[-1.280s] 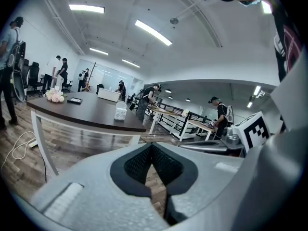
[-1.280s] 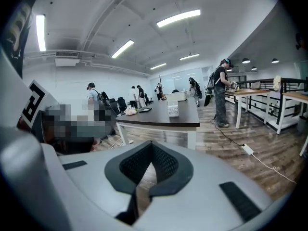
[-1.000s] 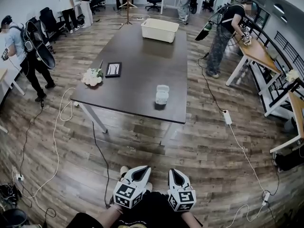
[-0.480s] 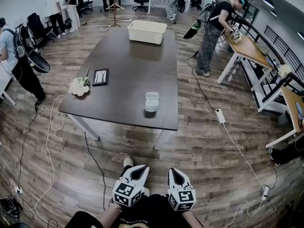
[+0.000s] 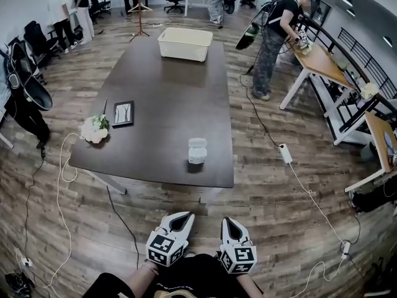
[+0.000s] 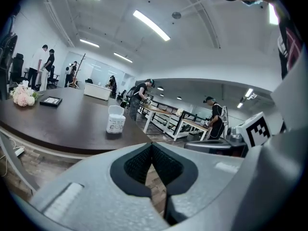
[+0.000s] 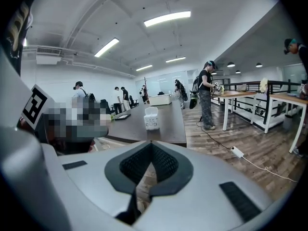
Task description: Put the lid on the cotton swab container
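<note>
Holding two grippers low and side by side, the person stands short of one dark table [image 5: 167, 98]. The left gripper [image 5: 185, 215] has its jaws pressed fully together with nothing between them. The right gripper [image 5: 227, 221] is closed the same way and is also empty.

One cotton swab container [image 5: 197, 151] stands on the table's near end, ahead of both grippers and well apart from them, a little closer to the left gripper's line than the right's. Its single lid [image 5: 198, 143] is flipped up at the top, not closed over the body.

Farther ahead and off to the left of the left gripper lie one bunch of pale flowers [image 5: 94, 129] and one small dark picture frame [image 5: 123, 113], just beside each other. One white basket [image 5: 185, 43] sits at the table's far end, straight ahead beyond the container.

Compared with a second ago, the table edge and the container have drawn nearer to the grippers. Both pairs of jaws stay closed as before, and the container has not shifted on the table.
</note>
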`<action>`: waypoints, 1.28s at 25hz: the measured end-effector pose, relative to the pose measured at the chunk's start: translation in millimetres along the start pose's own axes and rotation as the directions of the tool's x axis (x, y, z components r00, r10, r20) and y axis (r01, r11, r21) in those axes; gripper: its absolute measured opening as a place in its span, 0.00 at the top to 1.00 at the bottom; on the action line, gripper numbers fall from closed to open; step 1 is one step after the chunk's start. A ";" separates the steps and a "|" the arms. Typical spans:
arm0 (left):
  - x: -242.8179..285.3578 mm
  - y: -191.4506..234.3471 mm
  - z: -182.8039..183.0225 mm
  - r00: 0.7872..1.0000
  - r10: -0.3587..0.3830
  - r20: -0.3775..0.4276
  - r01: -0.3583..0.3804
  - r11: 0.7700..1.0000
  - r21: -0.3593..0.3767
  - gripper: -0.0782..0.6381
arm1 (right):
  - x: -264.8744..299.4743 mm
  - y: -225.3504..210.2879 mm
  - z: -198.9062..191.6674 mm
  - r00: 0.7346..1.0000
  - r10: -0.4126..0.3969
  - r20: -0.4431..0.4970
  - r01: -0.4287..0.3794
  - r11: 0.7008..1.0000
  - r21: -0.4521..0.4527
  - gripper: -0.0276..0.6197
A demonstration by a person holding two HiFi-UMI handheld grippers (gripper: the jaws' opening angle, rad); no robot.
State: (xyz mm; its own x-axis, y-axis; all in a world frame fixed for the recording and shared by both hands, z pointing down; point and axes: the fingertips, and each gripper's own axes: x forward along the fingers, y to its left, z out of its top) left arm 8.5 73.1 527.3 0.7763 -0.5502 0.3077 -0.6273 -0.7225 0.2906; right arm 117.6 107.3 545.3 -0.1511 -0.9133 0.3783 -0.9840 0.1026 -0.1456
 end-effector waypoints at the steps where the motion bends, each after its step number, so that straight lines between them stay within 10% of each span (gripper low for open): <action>1: 3.8 6.9 4.1 1.000 -0.008 -0.005 0.008 1.000 0.002 0.88 | 7.3 0.9 3.2 1.000 -0.004 -0.001 0.004 1.000 0.007 0.95; 20: 67.0 129.1 58.2 0.985 -0.158 -0.074 0.159 0.987 0.016 0.88 | 129.3 13.8 52.9 0.990 -0.134 0.036 0.128 0.984 0.126 0.95; 32: 91.1 153.0 70.9 0.996 -0.060 -0.070 0.059 0.998 -0.018 0.88 | 168.0 -9.0 75.9 0.999 -0.036 -0.003 0.036 0.996 0.086 0.95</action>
State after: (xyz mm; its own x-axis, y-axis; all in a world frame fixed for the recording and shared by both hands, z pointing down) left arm -12.3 -117.2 535.6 0.8066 -0.4750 0.3519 -0.5812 -0.7461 0.3249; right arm 108.3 -77.0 540.8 -0.1156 -0.9154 0.3857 -0.9772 0.0351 -0.2095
